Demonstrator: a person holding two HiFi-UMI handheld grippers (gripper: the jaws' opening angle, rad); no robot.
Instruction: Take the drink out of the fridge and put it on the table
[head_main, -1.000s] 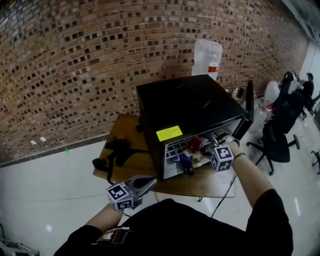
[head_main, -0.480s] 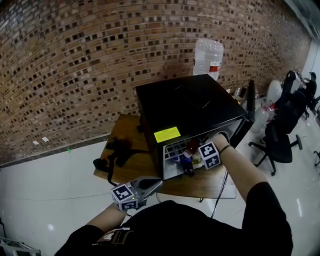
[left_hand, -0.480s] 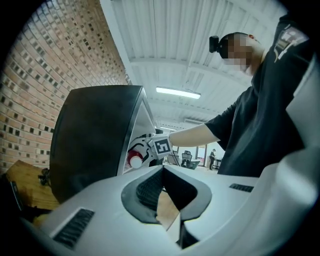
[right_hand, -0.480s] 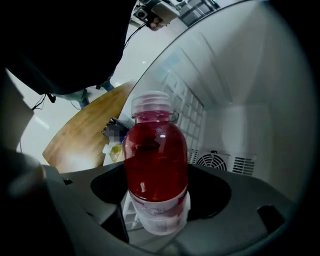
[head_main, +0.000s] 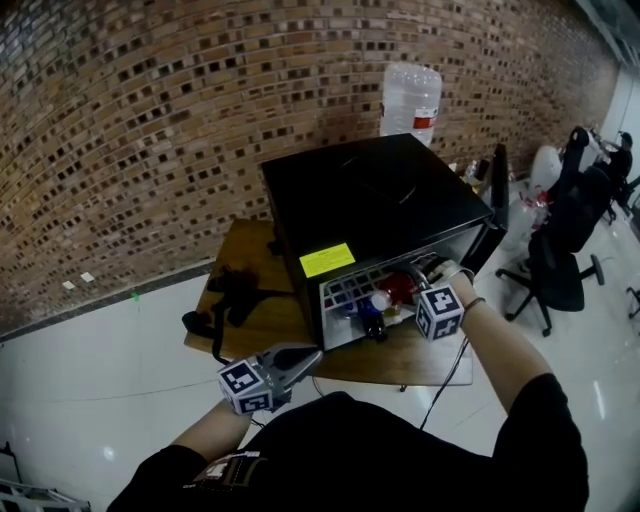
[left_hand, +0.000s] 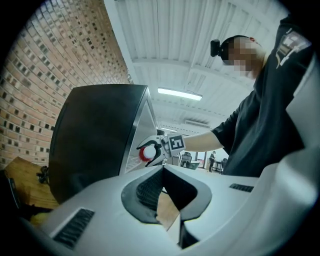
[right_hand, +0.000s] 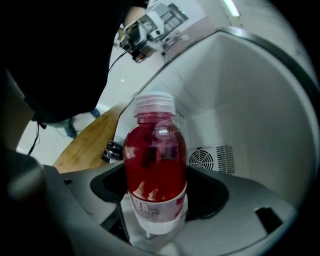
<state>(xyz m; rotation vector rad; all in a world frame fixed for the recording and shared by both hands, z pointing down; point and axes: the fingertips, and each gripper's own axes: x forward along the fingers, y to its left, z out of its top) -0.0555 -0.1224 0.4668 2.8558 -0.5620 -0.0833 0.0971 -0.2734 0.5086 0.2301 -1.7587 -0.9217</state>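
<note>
Right tongs (head_main: 416, 276) pulled back, closing, pinching red drink (right_hand: 155, 170), left tongs (left_hand: 161, 172) pressed together

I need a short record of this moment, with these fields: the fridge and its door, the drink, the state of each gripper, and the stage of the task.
fridge: black fridge on the wooden table, door open
drink: red drink bottle with a white cap, inside the open front
right gripper: reaches into the fridge; jaws have just been closing round the bottle and seem to press on it
left gripper: jaws together, empty, near the table's front edge
stage: drink not yet on the table
</note>
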